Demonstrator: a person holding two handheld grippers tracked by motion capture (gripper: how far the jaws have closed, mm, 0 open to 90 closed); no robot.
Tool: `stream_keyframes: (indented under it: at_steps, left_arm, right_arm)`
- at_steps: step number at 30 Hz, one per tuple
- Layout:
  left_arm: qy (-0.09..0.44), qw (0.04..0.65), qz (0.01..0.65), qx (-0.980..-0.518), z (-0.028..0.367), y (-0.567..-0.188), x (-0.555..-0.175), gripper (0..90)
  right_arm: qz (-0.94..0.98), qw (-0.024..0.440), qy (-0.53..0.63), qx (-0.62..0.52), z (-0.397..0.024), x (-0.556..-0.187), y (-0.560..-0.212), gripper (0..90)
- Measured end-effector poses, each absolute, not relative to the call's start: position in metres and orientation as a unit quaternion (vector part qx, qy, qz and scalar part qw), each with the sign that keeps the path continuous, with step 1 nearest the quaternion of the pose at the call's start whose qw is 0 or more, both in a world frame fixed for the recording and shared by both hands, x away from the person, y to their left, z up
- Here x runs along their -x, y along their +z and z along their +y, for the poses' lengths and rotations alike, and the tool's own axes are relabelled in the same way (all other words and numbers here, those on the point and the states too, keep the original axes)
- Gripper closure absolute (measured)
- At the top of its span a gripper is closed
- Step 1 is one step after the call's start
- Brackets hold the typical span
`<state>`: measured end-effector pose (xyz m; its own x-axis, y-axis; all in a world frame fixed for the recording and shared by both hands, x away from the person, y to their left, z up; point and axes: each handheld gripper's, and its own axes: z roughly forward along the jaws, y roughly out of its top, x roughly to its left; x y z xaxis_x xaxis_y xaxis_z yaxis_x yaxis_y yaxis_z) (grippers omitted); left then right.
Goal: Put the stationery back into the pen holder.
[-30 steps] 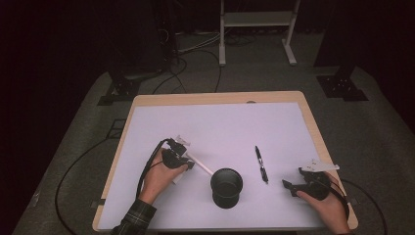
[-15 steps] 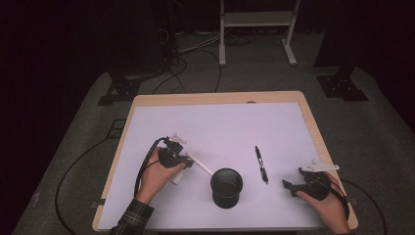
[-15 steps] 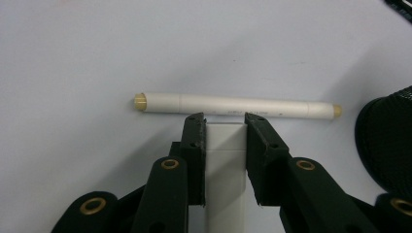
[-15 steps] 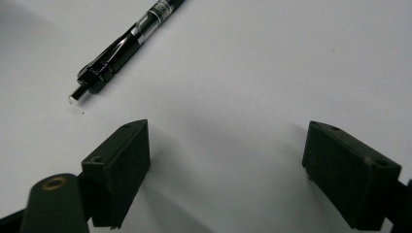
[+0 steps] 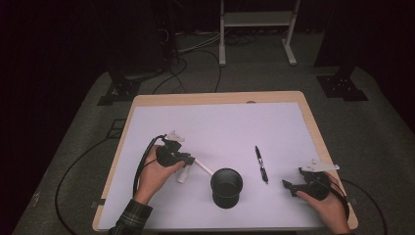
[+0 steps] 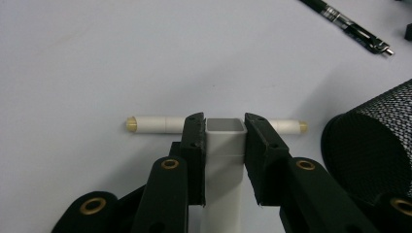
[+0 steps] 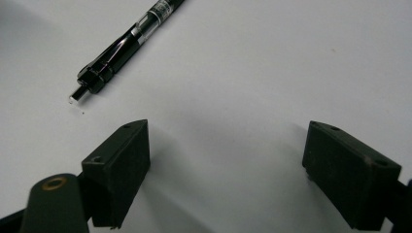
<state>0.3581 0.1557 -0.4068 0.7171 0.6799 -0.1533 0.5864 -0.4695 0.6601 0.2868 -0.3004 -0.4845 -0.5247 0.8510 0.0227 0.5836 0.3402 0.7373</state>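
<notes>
The white square tube (image 6: 224, 160) sits clamped between the jaws of the left gripper (image 6: 224, 127), which press on its two flat sides; its open square end faces away from the camera in the left gripper view. That view also shows a white round stick with tan tips (image 6: 155, 124) lying crosswise on the bench (image 6: 97, 58) just beyond the tube's end, partly hidden behind the jaws, and the wall of a black mesh cup (image 6: 374, 145) close at one side. From the high view, the tube (image 5: 183, 174) and the stick (image 5: 204, 167) appear as two pale pieces angling out from the left gripper (image 5: 182, 159), near the mesh cup (image 5: 226, 187) but apart from it; whether tube and stick touch cannot be told. The right gripper (image 7: 226, 165) rests low over the bench with its jaws wide apart and nothing between them. A black pen (image 7: 127, 42) lies ahead of it, well clear. In the high view the pen (image 5: 261, 164) lies between the cup and the right gripper (image 5: 288, 186).
</notes>
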Motion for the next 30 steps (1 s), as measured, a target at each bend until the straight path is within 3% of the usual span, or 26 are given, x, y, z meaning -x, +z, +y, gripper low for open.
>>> stream_keyframes:
  at_steps: [30]
  left_arm:
    - [0.076, 0.424, 0.325, -0.842, 0.152, -0.364, -0.336, 70.8]
  right_arm:
    - [0.797, 0.186, 0.357, -0.451, -0.300, -0.287, -0.485, 16.2]
